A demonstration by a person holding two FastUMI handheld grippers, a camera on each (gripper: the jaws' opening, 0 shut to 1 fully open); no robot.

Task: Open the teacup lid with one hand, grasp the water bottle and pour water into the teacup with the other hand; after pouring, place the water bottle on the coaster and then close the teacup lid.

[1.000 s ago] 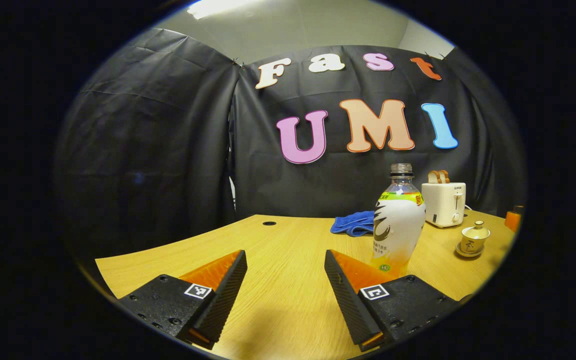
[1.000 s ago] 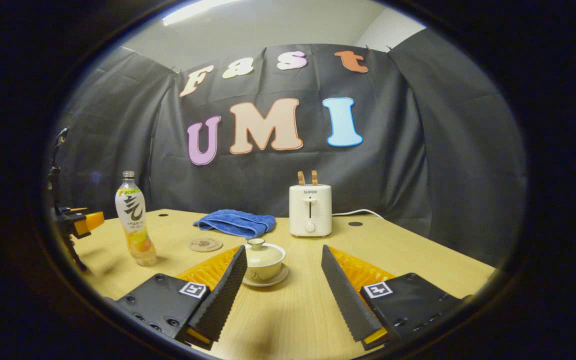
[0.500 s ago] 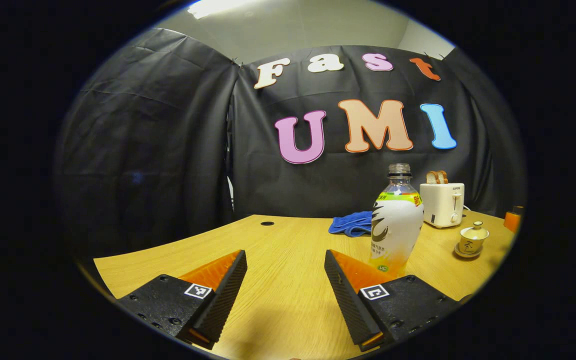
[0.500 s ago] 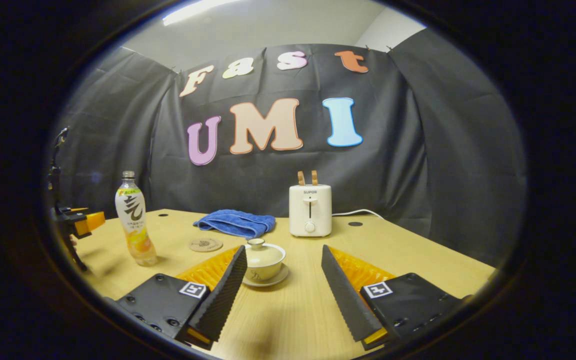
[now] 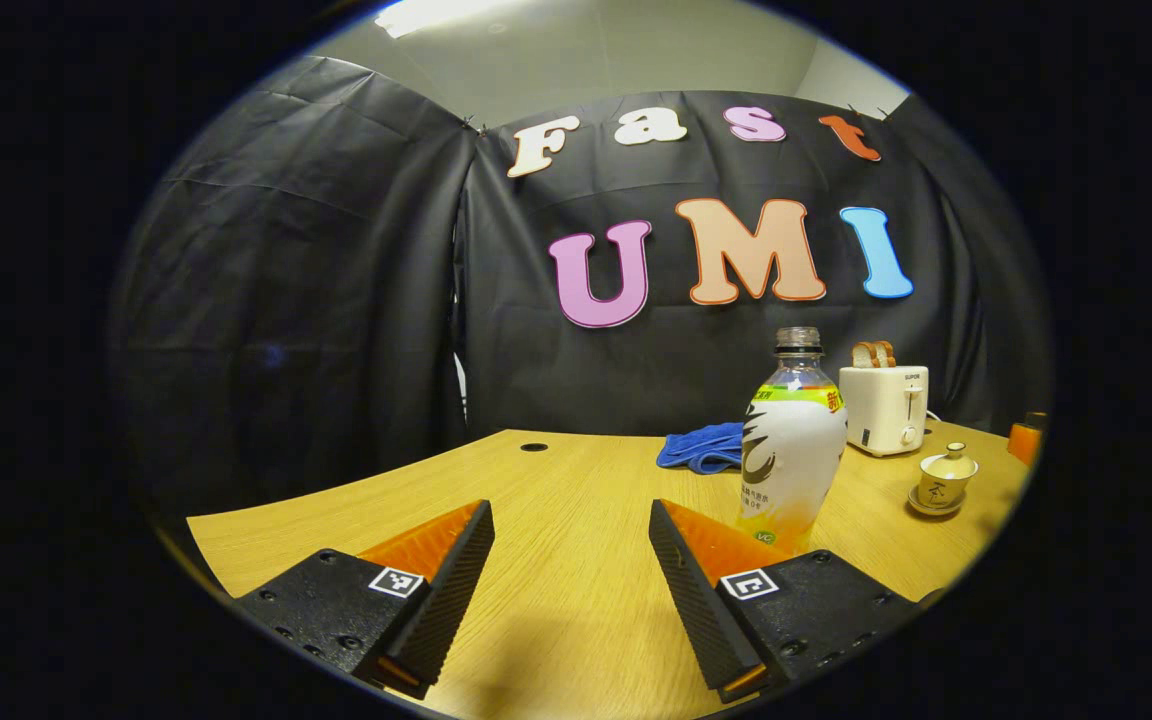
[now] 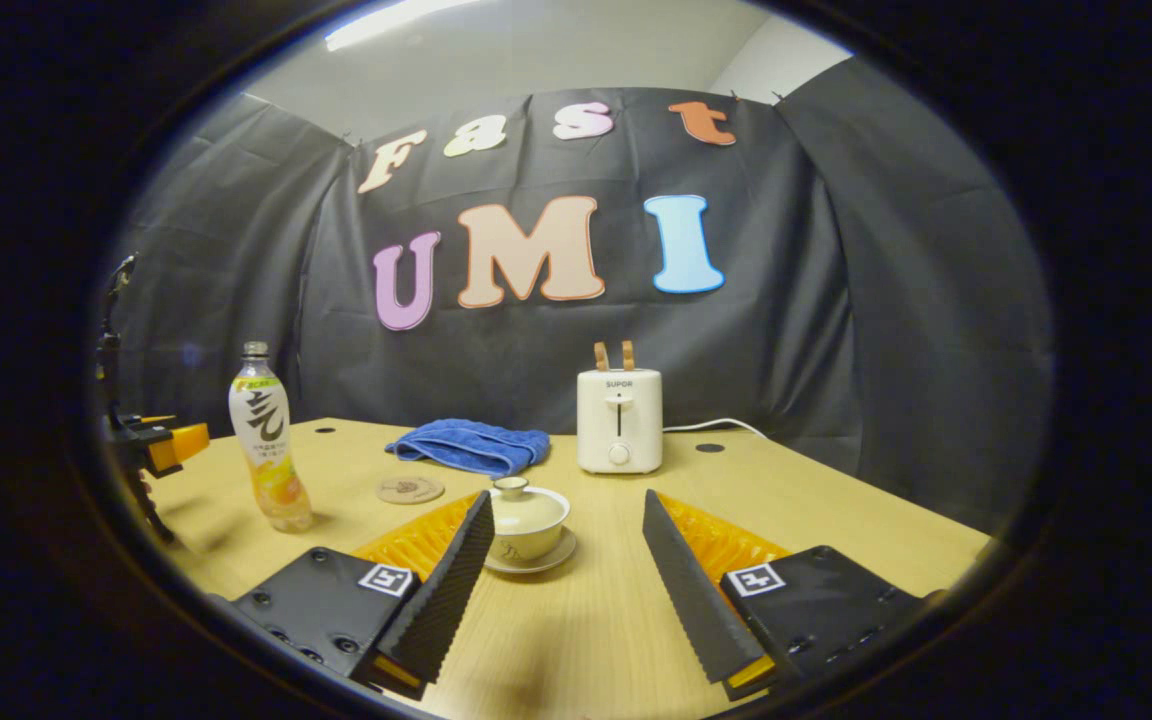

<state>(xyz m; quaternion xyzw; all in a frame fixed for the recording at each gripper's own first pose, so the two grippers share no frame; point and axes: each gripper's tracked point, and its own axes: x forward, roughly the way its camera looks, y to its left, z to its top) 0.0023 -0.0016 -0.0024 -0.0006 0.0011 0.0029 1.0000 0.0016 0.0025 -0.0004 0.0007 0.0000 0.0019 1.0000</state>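
left tool [image 5: 568, 560] wide apart, empty, water bottle [image 5: 792, 445] just ahead | right tool [image 6: 566, 555] wide apart, empty, lidded teacup [image 6: 528, 520] ahead

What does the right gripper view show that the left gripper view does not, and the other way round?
Right gripper view: the coaster, the toaster's cord, the open right gripper up close. Left gripper view: the open left gripper up close. Both: bottle, lidded teacup, toaster, blue towel, table.
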